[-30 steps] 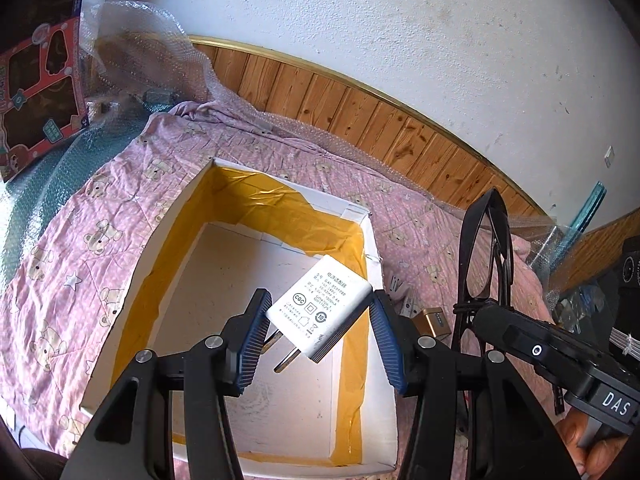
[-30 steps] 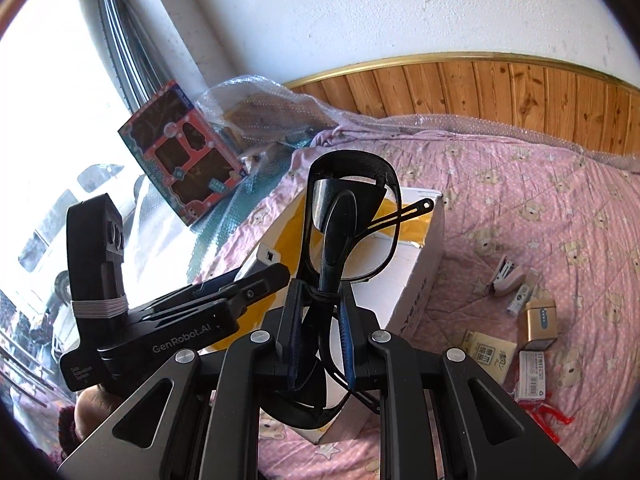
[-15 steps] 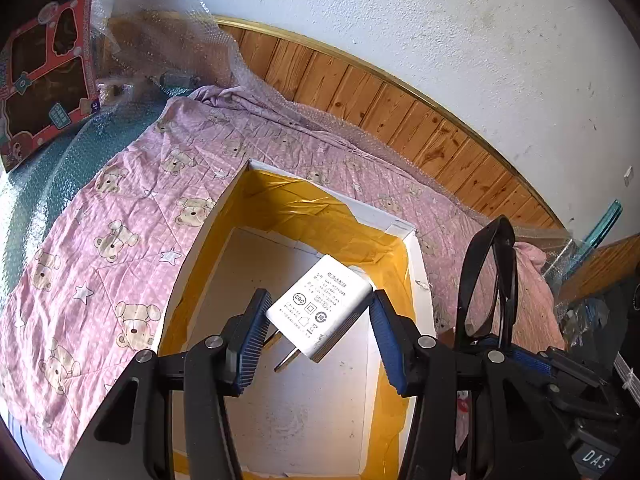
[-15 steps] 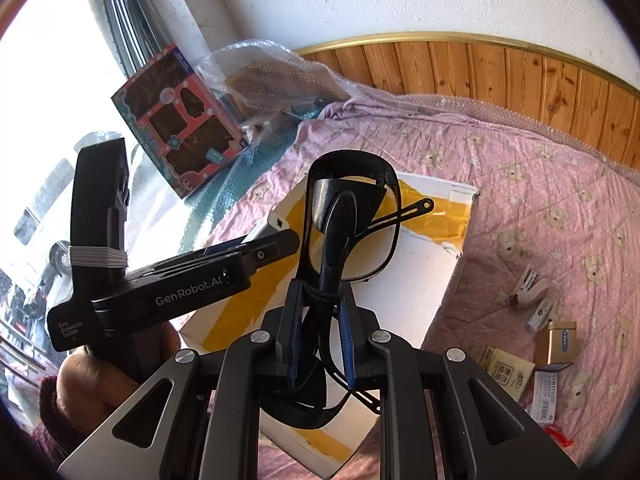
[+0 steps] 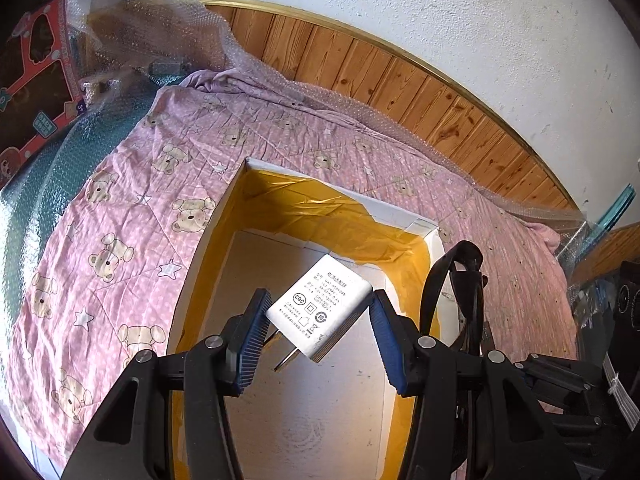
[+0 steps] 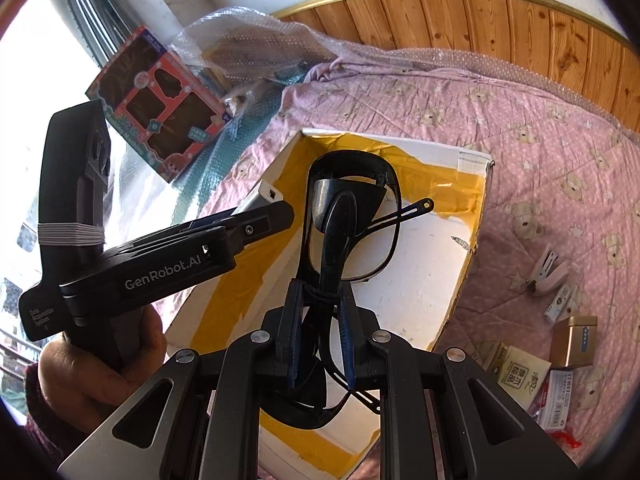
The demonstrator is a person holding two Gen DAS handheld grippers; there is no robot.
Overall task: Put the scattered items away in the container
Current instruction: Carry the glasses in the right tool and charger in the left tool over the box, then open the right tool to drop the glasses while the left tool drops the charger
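Observation:
My left gripper [image 5: 318, 338] is shut on a white plug-in charger [image 5: 320, 308], its prongs pointing down-left, held above the inside of the white cardboard box [image 5: 424, 228] lined with yellow tape. My right gripper [image 6: 320, 332] is shut on folded black glasses [image 6: 348, 216], which stick up over the same box [image 6: 472, 160]. The right wrist view shows the left gripper's body [image 6: 160, 268] to the left, held by a hand [image 6: 100, 364], reaching over the box's left wall. The glasses [image 5: 464, 292] also stand at the right of the left wrist view.
The box sits on a pink bear-print quilt [image 5: 120, 208]. Right of it lie a stapler [image 6: 548, 272], a gold box [image 6: 576, 340], a yellow pack [image 6: 516, 372] and other small items. A toy package [image 6: 160, 104] and bubble wrap [image 6: 240, 40] lean at the back left by the wood-panelled wall.
Both grippers have moved over the box, which now sits larger and more centred in each view. The charger and the glasses stay gripped.

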